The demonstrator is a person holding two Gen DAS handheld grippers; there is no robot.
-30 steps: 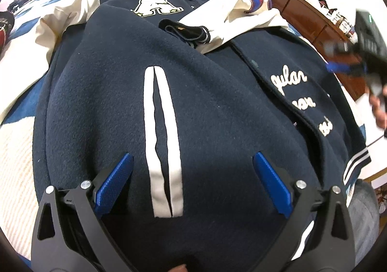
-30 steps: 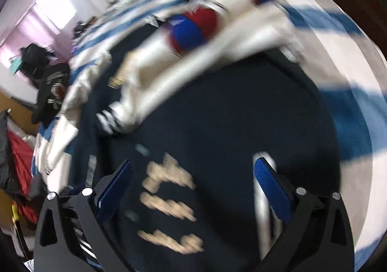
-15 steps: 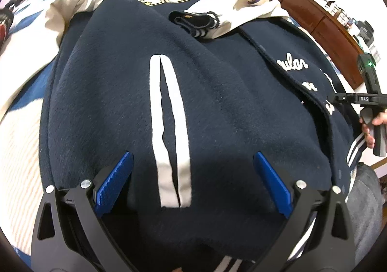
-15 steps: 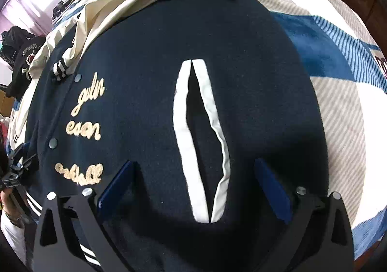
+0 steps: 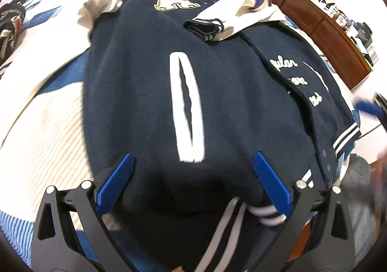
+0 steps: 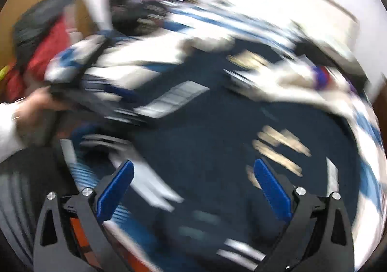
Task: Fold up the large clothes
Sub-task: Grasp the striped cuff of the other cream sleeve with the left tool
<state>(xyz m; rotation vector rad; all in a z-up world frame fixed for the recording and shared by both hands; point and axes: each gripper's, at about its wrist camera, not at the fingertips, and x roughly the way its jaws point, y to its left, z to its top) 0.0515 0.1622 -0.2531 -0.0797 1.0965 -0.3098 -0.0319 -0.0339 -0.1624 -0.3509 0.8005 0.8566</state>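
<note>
Jacket (image 5: pixel 145 93) flat | left fingers (image 5: pixel 116 187) wide, empty | right fingers (image 6: pixel 116 189) wide

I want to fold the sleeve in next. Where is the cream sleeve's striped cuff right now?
In the left wrist view the striped cuff lies on the navy jacket, upper centre-right, just right of the letter patch.

Navy jacket (image 5: pixel 145 83) (cream sleeves), blue/white striped bedspread (image 5: pixel 43 127).

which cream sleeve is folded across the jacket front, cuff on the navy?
The sleeve with the red-blue stripe, on the dresser side. The other cream sleeve lies out on the bedspread.
</note>
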